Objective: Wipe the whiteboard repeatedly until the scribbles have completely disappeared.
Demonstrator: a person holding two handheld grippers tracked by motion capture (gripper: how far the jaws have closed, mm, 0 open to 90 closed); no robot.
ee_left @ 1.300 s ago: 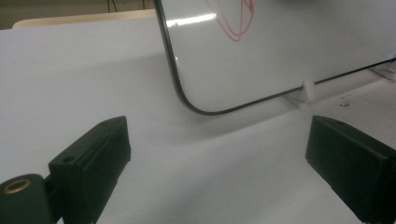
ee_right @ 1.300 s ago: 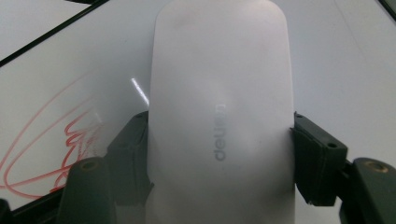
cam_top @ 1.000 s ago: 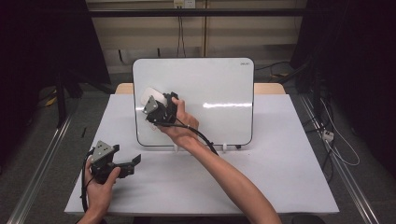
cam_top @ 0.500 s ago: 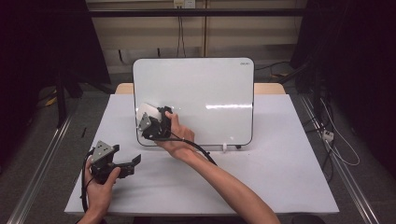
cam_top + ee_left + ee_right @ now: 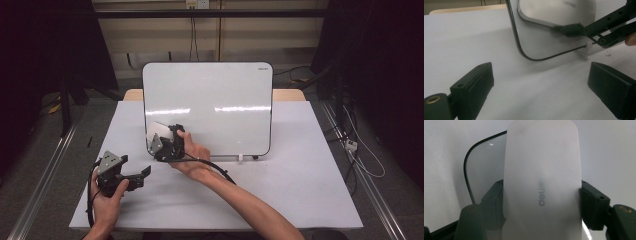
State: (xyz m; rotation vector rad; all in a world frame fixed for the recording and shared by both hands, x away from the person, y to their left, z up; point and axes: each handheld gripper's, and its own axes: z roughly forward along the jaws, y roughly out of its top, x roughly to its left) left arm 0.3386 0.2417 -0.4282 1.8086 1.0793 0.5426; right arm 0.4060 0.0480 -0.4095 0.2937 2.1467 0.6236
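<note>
Right hand-held gripper (image 5: 161, 142) clamps eraser (image 5: 541, 182) at whiteboard (image 5: 220, 100) 7 o'clock corner; press flat, wipe evenly; left hand-held gripper (image 5: 137, 176) spread, idle on desk (image 5: 300, 190)

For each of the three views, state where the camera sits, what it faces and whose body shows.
High view: above, facing forward and down on the table, both forearms in.
Left gripper view: on the left gripper, facing the whiteboard corner.
Right gripper view: on the right gripper, facing the eraser.
All share the whiteboard.
</note>
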